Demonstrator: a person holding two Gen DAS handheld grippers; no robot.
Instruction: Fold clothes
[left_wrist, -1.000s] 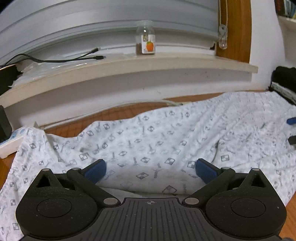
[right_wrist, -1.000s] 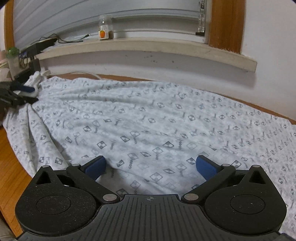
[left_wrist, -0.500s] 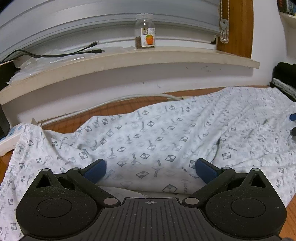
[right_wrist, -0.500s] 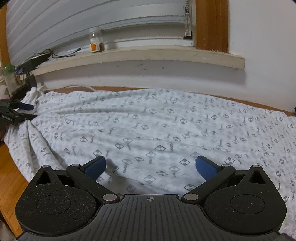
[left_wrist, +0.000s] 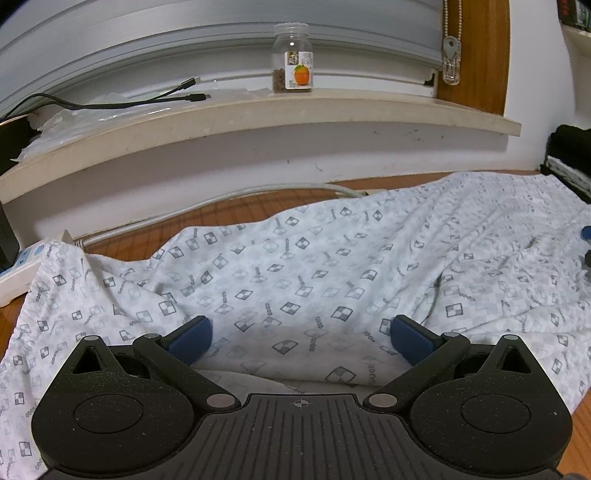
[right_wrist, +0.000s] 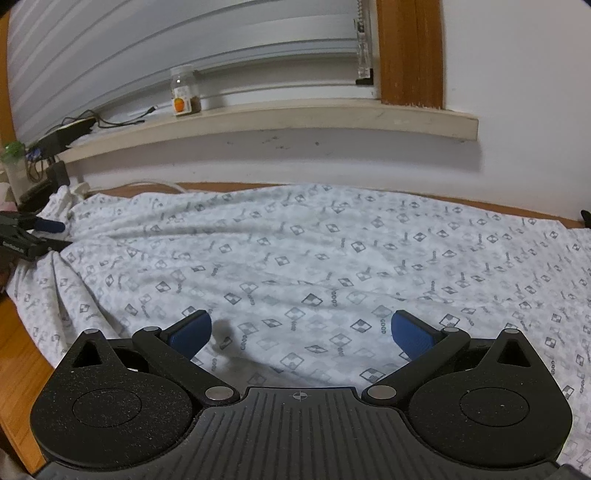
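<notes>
A wooden table (left_wrist: 236, 206) runs up against a white wall under a window ledge, and nearly all of it is covered by one printed garment (left_wrist: 303, 280).

Nearest, the left gripper (left_wrist: 299, 338) hangs low over the cloth's near edge with its blue pads spread wide and nothing between them. The right gripper (right_wrist: 301, 332) does the same further along the same edge, likewise spread and empty. Just under the left one a lower layer of cloth peeks out, so the near hem may already be doubled; I cannot tell how many layers lie there.

The garment looks thin, light and limp: it ripples into soft creases and sags over the table's left edge. It should bunch and slide easily on the wood, so I would pinch it at the near hem or a corner, taking every layer at once, rather than in the flat middle.

The print repeats small checkered diamonds and the word "GOOD".

Beyond, a white cable (left_wrist: 258, 192) lies along the table's far edge. On the ledge stands a clear jar (left_wrist: 293, 57) whose label shows an orange; its small writing is unreadable.
</notes>
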